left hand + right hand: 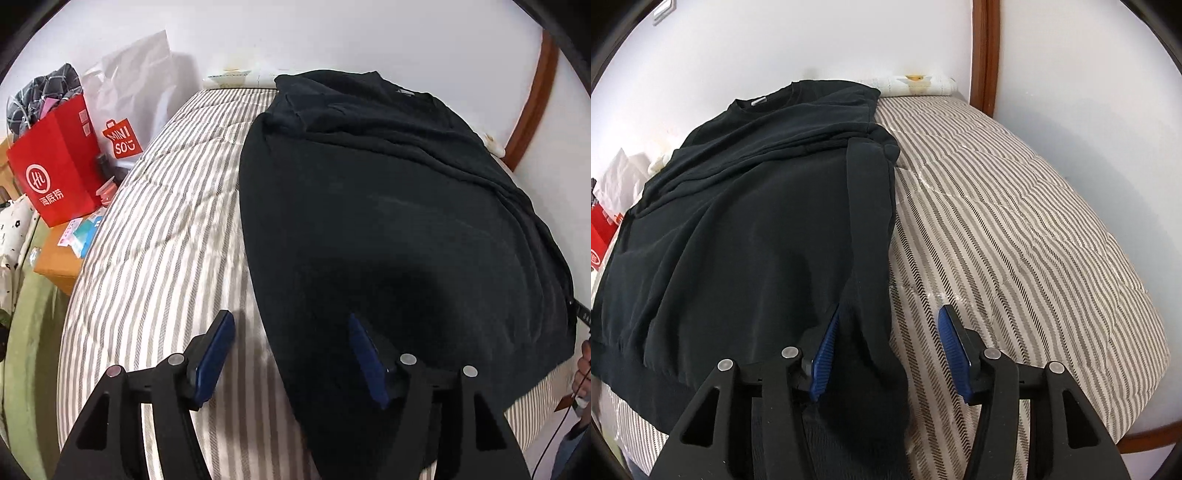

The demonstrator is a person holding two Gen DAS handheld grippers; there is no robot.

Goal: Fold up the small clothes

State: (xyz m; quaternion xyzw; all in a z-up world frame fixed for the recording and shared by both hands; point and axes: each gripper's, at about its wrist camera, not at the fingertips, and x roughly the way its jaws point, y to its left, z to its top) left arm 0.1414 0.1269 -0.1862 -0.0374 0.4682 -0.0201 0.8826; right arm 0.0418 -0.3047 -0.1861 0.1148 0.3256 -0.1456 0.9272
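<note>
A black long-sleeved top (388, 203) lies flat on the striped bed cover (166, 240), collar toward the wall. My left gripper (291, 354) is open low over the top's left edge near the hem: one blue pad hangs above the stripes, the other above the black cloth. In the right wrist view the same top (738, 221) has a sleeve (868, 206) folded along its right side. My right gripper (886, 350) is open at that edge. The sleeve's end lies between the fingers, against the left pad, and the right pad stands clear over the bed cover (1015, 221).
Left of the bed, a red paper bag (55, 173) and a white shopping bag (125, 92) stand by a wooden nightstand (55, 266). A white wall with brown wooden trim (984, 55) runs behind the bed. A person's hand (583, 365) shows at the right edge.
</note>
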